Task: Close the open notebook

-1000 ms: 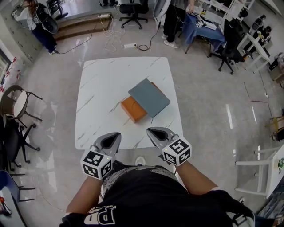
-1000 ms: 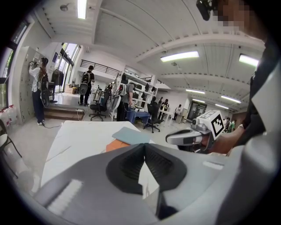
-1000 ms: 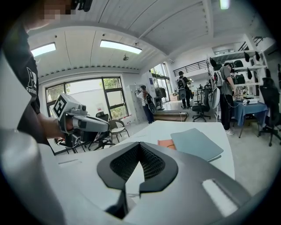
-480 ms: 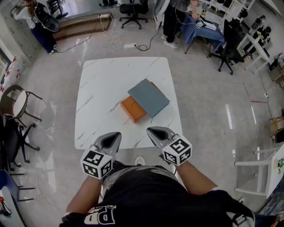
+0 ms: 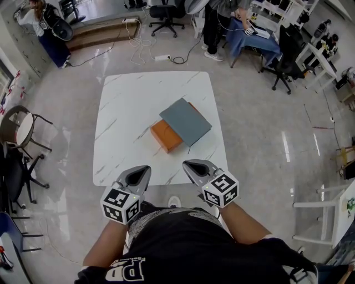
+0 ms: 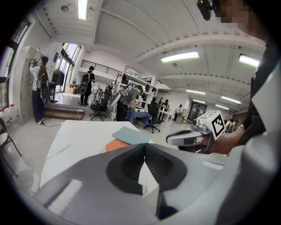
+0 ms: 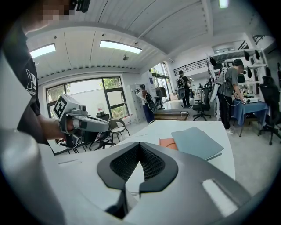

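Observation:
A notebook with a grey-blue cover lies flat at the middle right of the white marble table. An orange part sticks out from under its near left side. Both show in the left gripper view as the grey cover and orange part, and in the right gripper view as the cover. My left gripper and right gripper hover side by side over the table's near edge, short of the notebook. Both are shut, with nothing between the jaws.
A round-seat chair stands left of the table and a white chair at the right. Cables lie on the floor beyond the far edge. Office chairs and people at a desk are at the back.

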Demonstrator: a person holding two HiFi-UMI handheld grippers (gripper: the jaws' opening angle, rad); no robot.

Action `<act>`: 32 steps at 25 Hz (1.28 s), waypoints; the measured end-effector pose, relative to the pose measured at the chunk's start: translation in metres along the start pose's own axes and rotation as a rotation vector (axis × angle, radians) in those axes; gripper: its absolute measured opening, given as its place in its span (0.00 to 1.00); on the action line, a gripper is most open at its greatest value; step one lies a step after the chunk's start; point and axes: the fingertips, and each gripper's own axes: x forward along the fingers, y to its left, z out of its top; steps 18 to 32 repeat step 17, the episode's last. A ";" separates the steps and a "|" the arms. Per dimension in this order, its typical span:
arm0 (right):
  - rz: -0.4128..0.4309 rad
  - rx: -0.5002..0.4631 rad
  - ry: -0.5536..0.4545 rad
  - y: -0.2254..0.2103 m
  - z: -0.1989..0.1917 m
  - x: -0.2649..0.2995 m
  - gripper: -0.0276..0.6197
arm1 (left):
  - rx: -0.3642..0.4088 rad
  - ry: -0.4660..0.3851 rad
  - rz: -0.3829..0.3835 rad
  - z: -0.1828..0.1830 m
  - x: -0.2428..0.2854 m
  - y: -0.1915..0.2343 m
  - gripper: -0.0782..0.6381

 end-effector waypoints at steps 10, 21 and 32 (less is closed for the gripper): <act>0.006 0.001 0.000 0.003 -0.003 0.001 0.04 | -0.002 -0.009 0.010 -0.002 -0.005 0.000 0.19; 0.008 -0.001 -0.002 0.005 -0.005 0.000 0.04 | -0.002 -0.015 0.015 -0.003 -0.006 0.000 0.19; 0.008 -0.001 -0.002 0.005 -0.005 0.000 0.04 | -0.002 -0.015 0.015 -0.003 -0.006 0.000 0.19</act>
